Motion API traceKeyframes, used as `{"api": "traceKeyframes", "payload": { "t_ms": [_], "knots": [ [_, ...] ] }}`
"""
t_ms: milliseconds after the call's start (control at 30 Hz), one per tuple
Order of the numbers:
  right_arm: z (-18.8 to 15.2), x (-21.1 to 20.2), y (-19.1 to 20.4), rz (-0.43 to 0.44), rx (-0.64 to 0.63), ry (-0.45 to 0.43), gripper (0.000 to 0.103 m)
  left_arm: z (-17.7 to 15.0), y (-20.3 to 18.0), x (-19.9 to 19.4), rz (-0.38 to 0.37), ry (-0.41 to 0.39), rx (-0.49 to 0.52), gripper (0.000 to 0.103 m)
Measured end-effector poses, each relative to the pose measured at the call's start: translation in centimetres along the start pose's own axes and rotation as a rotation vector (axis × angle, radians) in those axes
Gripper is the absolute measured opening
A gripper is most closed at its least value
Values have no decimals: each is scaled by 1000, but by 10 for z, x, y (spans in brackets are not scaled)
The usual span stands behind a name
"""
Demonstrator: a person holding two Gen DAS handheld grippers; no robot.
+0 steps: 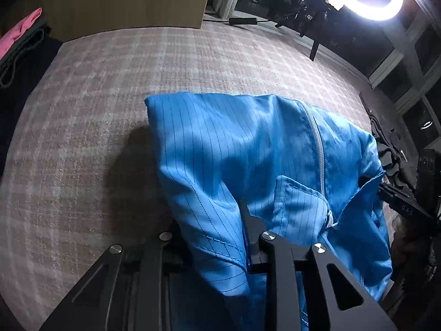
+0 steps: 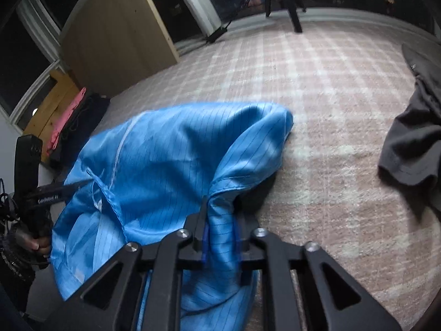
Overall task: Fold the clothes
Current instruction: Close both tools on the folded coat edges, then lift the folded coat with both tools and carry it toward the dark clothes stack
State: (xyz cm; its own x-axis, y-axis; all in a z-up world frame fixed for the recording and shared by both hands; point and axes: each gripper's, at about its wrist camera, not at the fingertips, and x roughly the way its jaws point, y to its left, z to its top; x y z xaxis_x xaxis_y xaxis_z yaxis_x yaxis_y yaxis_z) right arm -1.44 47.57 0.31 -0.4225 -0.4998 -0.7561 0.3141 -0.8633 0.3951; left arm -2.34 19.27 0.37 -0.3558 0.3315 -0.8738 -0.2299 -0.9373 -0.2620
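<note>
Blue zip jacket held up off the rug, one gripper on each side

Both grippers are pinching the blue jacket (image 1: pixel 248 143): the left gripper (image 1: pixel 212 237) has its fingers clamped on a bunched fold of the hem-ish edge, and the right gripper (image 2: pixel 220 234) has a similar wad squeezed between its fingers. The rest of the garment balloons out ahead of the fingers and sags down below them, with the white zipper (image 1: pixel 317 143) running away from the left fingers. Fabric looks thin, shiny and kinda slippery, super light and floppy, so I'd guess it slides and puffs instead of holding a crease. Best grabbed at seams or hems like now. Plaid rug (image 2: pixel 330 110) sits beyond the fingertips; a grey garment (image 2: pixel 413 138) lies off to the right fingers' right.
</note>
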Motion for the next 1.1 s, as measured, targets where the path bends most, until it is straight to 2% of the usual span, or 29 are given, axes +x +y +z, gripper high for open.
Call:
{"api": "traceKeyframes", "payload": {
  "t_ms": [100,167,267,367,533,633,733,800,933,1100],
  "knots": [
    [2,4,4,18,-9,7,20,-1,-5,2,15,-13,12,25],
    [3,9,8,44,-6,5,13,-1,-10,3,24,-17,26,23],
    [7,13,14,99,12,-11,8,3,-13,0,-22,-7,24,12],
    [14,-1,22,150,21,-67,7,7,-13,-19,-44,-36,29,7],
    [33,-38,37,194,6,-147,7,11,-9,-59,-45,-100,39,7],
    [38,-47,50,163,-43,-164,7,6,5,-89,-62,-123,39,7],
    [39,-51,57,134,-56,-158,6,9,6,-91,-55,-105,66,6],
    [37,-56,62,128,-54,-169,6,20,-3,-89,-64,-123,95,6],
    [38,-70,93,121,-64,-200,6,29,17,-115,-88,-167,120,6],
    [61,-74,174,146,-132,-269,6,46,82,-172,-86,-241,135,6]
  ]
}}
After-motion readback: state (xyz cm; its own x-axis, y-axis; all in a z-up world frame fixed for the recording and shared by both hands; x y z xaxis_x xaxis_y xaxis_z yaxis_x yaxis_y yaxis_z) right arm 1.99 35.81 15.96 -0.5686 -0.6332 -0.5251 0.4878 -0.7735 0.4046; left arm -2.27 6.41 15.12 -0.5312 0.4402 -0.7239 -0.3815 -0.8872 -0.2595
